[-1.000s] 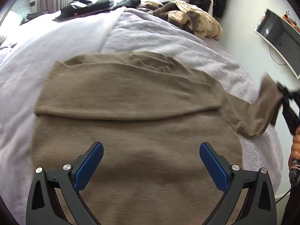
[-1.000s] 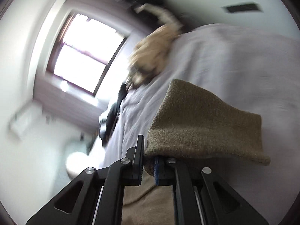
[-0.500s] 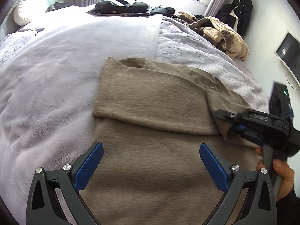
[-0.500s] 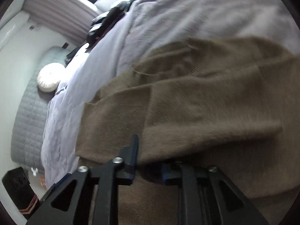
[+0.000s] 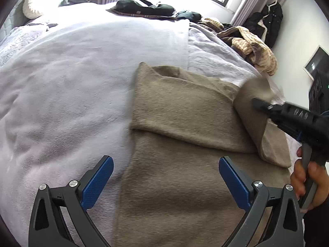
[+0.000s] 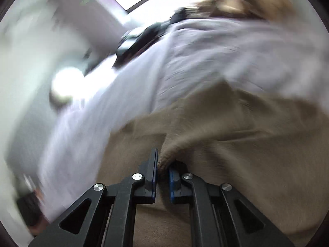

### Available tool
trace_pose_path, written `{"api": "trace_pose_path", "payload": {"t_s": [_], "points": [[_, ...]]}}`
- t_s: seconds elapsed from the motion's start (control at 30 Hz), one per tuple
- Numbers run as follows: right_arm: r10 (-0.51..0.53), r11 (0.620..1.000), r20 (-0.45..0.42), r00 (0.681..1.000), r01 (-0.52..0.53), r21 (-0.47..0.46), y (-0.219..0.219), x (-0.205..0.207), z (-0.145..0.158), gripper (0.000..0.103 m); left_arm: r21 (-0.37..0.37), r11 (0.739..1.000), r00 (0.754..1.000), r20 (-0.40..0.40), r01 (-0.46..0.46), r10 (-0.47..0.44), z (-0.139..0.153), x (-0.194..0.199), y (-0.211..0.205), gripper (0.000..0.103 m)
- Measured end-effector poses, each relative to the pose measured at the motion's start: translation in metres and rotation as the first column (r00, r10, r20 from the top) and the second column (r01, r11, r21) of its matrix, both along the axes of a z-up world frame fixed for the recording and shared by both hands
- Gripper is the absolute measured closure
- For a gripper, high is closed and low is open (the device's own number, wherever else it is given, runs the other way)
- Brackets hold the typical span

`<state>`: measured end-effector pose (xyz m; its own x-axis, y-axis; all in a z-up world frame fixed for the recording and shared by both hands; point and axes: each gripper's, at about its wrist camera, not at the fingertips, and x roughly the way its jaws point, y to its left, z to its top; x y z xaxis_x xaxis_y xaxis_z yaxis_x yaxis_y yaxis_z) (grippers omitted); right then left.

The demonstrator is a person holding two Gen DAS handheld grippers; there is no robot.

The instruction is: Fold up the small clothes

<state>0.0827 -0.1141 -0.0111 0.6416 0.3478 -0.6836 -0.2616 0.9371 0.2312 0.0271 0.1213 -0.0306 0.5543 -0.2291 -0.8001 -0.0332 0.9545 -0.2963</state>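
**Open bedcover to your left, hardware and fabric crowding your right**

To your left the pale lilac plush bedcover (image 5: 67,94) lies bare and flat, giving you wide room to sweep across. The tan knitted sweater (image 5: 185,164) covers the near middle, its upper part doubled into a thicker fold. At the right edge, the black right gripper (image 5: 257,103) and the hand (image 5: 304,181) holding it block that side. Farther back, a heap of beige striped clothes (image 5: 253,49) and dark garments (image 5: 144,9) line the far edge.
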Motion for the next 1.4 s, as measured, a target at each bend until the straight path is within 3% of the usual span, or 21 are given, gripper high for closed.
{"api": "trace_pose_path", "payload": {"t_s": [0.03,0.1,0.17,0.27,0.4,0.47,0.6,0.73,0.8,0.83,0.93,1.0,1.13,1.23,1.3,1.4], "points": [[0.040,0.997,-0.029,0.999,-0.042,-0.068,0.018,0.002,-0.008,0.088,0.000,1.000,1.000,-0.006,-0.007,0.007,-0.002,0.000,0.002,0.000],[0.070,0.984,-0.082,0.994,-0.082,-0.158,0.037,0.002,-0.025,0.071,-0.004,1.000,1.000,-0.013,-0.016,0.016,-0.003,0.000,0.004,0.000],[0.075,0.977,-0.102,0.992,-0.093,-0.192,0.041,-0.006,-0.034,0.043,-0.007,1.000,1.000,-0.019,-0.018,0.018,-0.004,0.000,0.005,0.000],[0.053,0.986,-0.104,0.993,-0.068,-0.155,0.023,-0.025,-0.035,0.042,-0.003,1.000,1.000,-0.022,-0.004,0.003,-0.005,0.001,0.002,0.000],[-0.080,0.994,-0.151,0.985,0.091,0.068,-0.063,-0.068,-0.034,0.042,-0.012,1.000,1.000,-0.018,0.024,-0.024,-0.004,0.007,-0.009,0.000],[-0.171,0.956,-0.203,0.964,0.212,0.204,-0.107,-0.089,-0.043,0.042,-0.015,0.999,0.999,-0.012,0.038,-0.038,-0.003,0.010,-0.015,0.000],[-0.346,0.786,-0.291,0.892,0.445,0.430,-0.192,-0.117,-0.062,0.042,-0.010,0.998,0.998,0.027,0.062,-0.062,0.008,0.031,-0.029,0.000],[-0.427,0.698,-0.298,0.854,0.521,0.491,-0.221,-0.117,-0.067,0.042,-0.023,0.996,0.996,0.004,0.091,-0.091,0.005,0.066,-0.040,0.000],[-0.458,0.675,-0.299,0.837,0.547,0.495,-0.225,-0.109,-0.067,0.064,-0.009,0.997,0.997,-0.022,0.076,-0.076,0.001,0.076,-0.042,0.000],[-0.468,0.679,-0.294,0.833,0.552,0.483,-0.231,-0.109,-0.063,0.096,-0.017,0.997,0.997,-0.035,0.073,-0.073,-0.001,0.078,-0.043,0.000],[-0.470,0.754,-0.200,0.860,0.509,0.416,-0.228,-0.110,-0.044,0.096,-0.033,0.996,0.996,-0.046,0.081,-0.082,-0.003,0.078,-0.045,0.000],[-0.473,0.786,-0.185,0.862,0.507,0.354,-0.231,-0.111,-0.042,0.096,-0.022,0.995,0.994,-0.044,0.096,-0.097,-0.004,0.077,-0.047,0.000],[-0.450,0.778,-0.244,0.859,0.511,0.366,-0.247,-0.111,-0.060,0.096,-0.037,0.991,0.989,-0.065,0.131,-0.134,-0.009,0.079,-0.053,0.000],[-0.456,0.775,-0.237,0.858,0.513,0.369,-0.252,-0.117,-0.063,0.096,-0.059,0.985,0.983,-0.083,0.160,-0.164,-0.012,0.082,-0.059,0.001],[-0.454,0.780,-0.237,0.859,0.512,0.360,-0.252,-0.114,-0.062,0.096,-0.048,0.986,0.982,-0.094,0.159,-0.163,-0.014,0.086,-0.064,0.010],[-0.448,0.781,-0.240,0.861,0.507,0.364,-0.250,-0.110,-0.062,0.096,-0.023,0.988,0.982,-0.112,0.152,-0.154,-0.016,0.090,-0.066,0.048]]}}
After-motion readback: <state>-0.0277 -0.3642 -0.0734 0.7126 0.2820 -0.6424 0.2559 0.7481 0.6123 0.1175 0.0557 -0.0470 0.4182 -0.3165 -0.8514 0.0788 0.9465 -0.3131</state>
